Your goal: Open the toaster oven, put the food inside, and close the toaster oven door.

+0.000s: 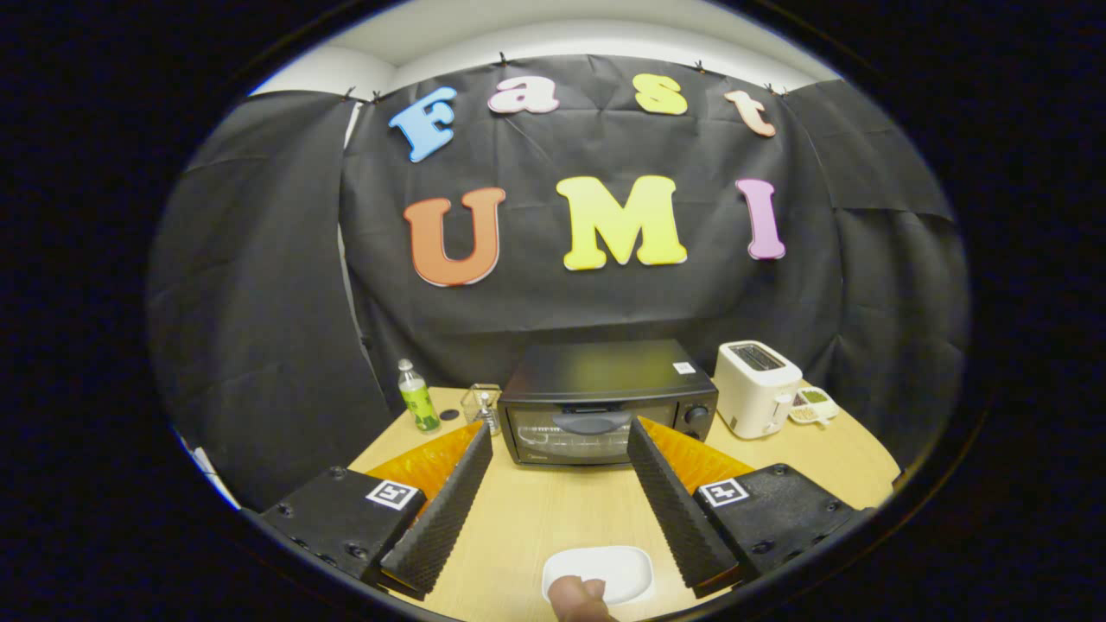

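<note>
Sitting at far middle of table (536,518), toaster oven (607,406), door closed, just beyond fingertips. Food (577,596), brownish lump, on white plate (618,570) at near edge, between fingers. Hand-held gripper (560,441) spread wide, pinching nothing. Left of oven: green bottle (417,396), clear container (482,404). Right: white toaster (757,387), small divided dish (813,405).
</note>
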The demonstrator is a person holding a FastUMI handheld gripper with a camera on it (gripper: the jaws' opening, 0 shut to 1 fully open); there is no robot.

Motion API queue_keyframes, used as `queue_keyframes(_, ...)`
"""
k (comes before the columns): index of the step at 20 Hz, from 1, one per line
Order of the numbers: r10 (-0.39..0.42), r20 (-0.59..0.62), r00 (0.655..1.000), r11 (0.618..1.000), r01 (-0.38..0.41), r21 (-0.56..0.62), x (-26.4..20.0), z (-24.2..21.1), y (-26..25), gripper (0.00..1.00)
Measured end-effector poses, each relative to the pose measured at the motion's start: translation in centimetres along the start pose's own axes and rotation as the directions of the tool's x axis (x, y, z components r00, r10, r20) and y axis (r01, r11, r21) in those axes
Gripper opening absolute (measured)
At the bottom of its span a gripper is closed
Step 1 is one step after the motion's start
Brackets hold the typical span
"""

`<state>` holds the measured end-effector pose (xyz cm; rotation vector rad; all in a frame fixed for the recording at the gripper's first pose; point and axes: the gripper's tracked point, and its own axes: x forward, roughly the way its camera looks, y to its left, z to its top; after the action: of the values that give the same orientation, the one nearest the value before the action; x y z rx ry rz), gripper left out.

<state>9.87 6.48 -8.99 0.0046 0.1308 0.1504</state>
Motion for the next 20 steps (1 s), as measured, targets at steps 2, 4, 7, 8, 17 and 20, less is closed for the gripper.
queue_keyframes(2, 0.008, 0.047, 0.999, 1.000, -0.008, -0.008, -2.8, 2.2, 0.5, 1.00)
queue_keyframes(4, -0.015, 0.082, 0.997, 0.999, 0.017, -0.030, -5.3, 4.0, 0.2, 1.00)
queue_keyframes(7, -0.054, 0.135, 0.989, 0.995, 0.065, -0.075, -8.2, 5.9, -0.4, 1.00)
queue_keyframes(8, -0.075, 0.145, 0.987, 0.991, 0.089, -0.095, -9.2, 5.9, -1.0, 1.00)
queue_keyframes(17, -0.068, 0.164, 0.984, 0.992, 0.084, -0.090, -15.1, 0.9, -3.7, 1.00)
queue_keyframes(20, -0.070, 0.204, 0.976, 0.991, 0.091, -0.097, -16.4, 1.1, -3.7, 1.00)
